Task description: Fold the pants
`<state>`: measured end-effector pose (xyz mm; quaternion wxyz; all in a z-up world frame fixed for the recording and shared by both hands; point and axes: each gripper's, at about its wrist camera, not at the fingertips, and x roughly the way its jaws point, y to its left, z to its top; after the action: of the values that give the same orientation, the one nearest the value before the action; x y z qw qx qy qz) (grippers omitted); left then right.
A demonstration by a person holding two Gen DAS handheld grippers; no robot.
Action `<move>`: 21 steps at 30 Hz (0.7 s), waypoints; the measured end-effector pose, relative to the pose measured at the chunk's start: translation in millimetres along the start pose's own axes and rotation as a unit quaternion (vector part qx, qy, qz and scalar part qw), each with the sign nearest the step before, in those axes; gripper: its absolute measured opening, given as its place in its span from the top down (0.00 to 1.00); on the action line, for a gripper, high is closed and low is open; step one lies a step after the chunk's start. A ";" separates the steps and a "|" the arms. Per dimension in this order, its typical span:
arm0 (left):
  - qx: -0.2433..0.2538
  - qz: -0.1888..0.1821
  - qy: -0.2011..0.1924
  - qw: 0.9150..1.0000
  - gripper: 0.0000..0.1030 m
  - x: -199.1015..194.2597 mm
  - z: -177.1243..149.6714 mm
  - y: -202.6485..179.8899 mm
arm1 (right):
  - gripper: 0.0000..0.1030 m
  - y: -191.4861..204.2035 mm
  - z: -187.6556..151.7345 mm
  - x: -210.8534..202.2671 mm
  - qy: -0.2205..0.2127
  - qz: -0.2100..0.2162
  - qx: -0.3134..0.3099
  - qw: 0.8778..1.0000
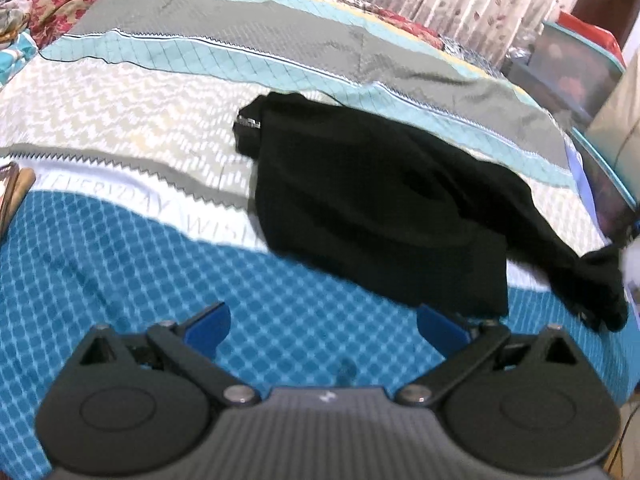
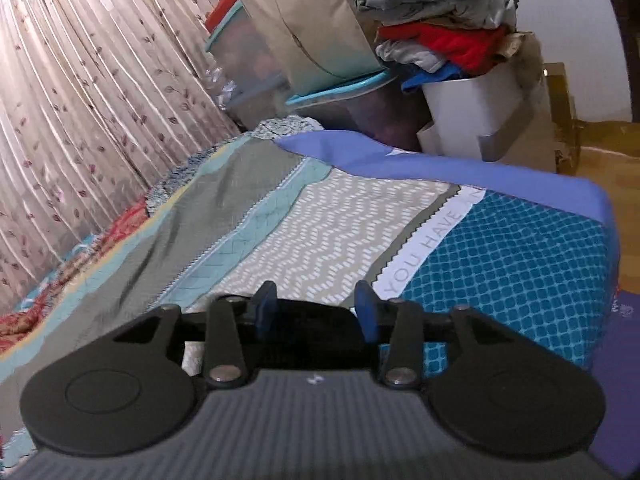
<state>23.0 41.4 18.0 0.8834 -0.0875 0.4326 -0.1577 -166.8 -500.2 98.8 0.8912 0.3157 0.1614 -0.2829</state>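
1. Pants [image 1: 380,208], black, lie bunched and partly folded on the bedspread [image 1: 120,248], across its pale zigzag band and onto the blue checked band; a waistband label shows at the far left corner of the garment.
2. One end of the pants trails to the right edge of the left wrist view, drawn into a narrow tail near the bed's right side.
3. Left gripper [image 1: 322,326] hovers above the blue checked band, just near of the pants; its blue fingers [image 1: 208,326] are spread wide, released, with nothing between them.
4. Right gripper [image 2: 316,312] has its blue fingers [image 2: 265,308] partly closed, a gap remaining; black cloth of the pants [image 2: 312,336] fills the space beneath and between them. Whether the pads actually pinch the cloth cannot be told.
5. Floral curtain [image 2: 80,120] hangs along the far side of the bed.
6. White basket [image 2: 476,116] heaped with clothes stands beyond the bed's far right corner, beside stacked storage boxes [image 2: 248,68].
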 end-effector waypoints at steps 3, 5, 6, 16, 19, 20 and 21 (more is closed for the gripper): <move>-0.002 0.002 -0.007 1.000 0.00 8.7 18.0 -3.3 | 0.51 10.7 -6.9 -4.4 0.003 0.027 -0.042 0.999; -0.007 -0.003 -0.005 1.000 0.00 17.8 27.9 -5.2 | 0.40 18.5 -18.1 -8.2 0.014 0.045 -0.087 0.995; -0.011 -0.005 -0.001 1.000 0.00 23.9 32.1 -4.9 | 0.38 18.5 -25.2 -12.6 0.020 0.051 -0.107 0.993; -0.101 0.007 0.055 0.993 0.60 102.7 49.2 12.4 | 0.31 54.7 -76.5 28.0 0.155 0.121 -0.161 0.967; -0.102 -0.021 0.058 0.993 0.93 100.1 51.7 7.5 | 0.31 62.4 -89.4 58.3 0.216 0.153 -0.128 0.956; -0.099 -0.023 0.047 0.994 0.93 91.9 52.6 6.3 | 0.31 65.0 -93.2 71.1 0.233 0.153 -0.115 0.953; -0.090 -0.022 0.034 0.995 0.93 81.7 53.4 5.7 | 0.31 67.8 -96.3 83.9 0.247 0.152 -0.104 0.951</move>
<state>113.5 18.8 -11.3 0.8531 -0.1706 0.4727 -0.1404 -70.1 -427.6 19.6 0.8836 0.3025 0.3552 -0.0392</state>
